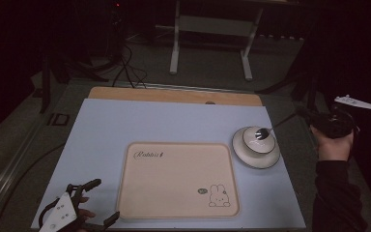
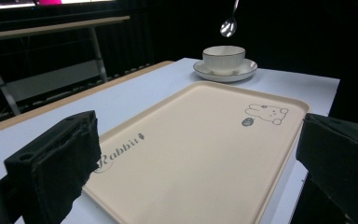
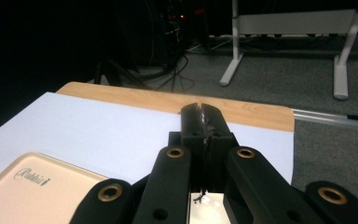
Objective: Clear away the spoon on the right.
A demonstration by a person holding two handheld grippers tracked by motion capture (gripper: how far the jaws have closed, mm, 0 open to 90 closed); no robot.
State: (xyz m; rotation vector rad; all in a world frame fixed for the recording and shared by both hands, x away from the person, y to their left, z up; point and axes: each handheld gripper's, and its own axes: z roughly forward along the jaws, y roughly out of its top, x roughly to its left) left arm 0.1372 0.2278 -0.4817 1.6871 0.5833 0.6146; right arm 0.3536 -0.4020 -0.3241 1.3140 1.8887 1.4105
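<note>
The right gripper (image 1: 303,114), at the right of the high view, is closed tight on a spoon (image 1: 262,133) hanging over the cup (image 1: 256,140) on its saucer (image 1: 256,157). The spoon is out; the tray (image 1: 178,180) is bare. The left gripper (image 1: 99,200) waits wide open, bottom left. The spoon's handle is hard to see.

Beige rabbit tray (image 1: 174,181) on pale blue mat (image 1: 125,121); white-legged bench (image 1: 212,24) beyond, floor cables (image 1: 130,67)
</note>
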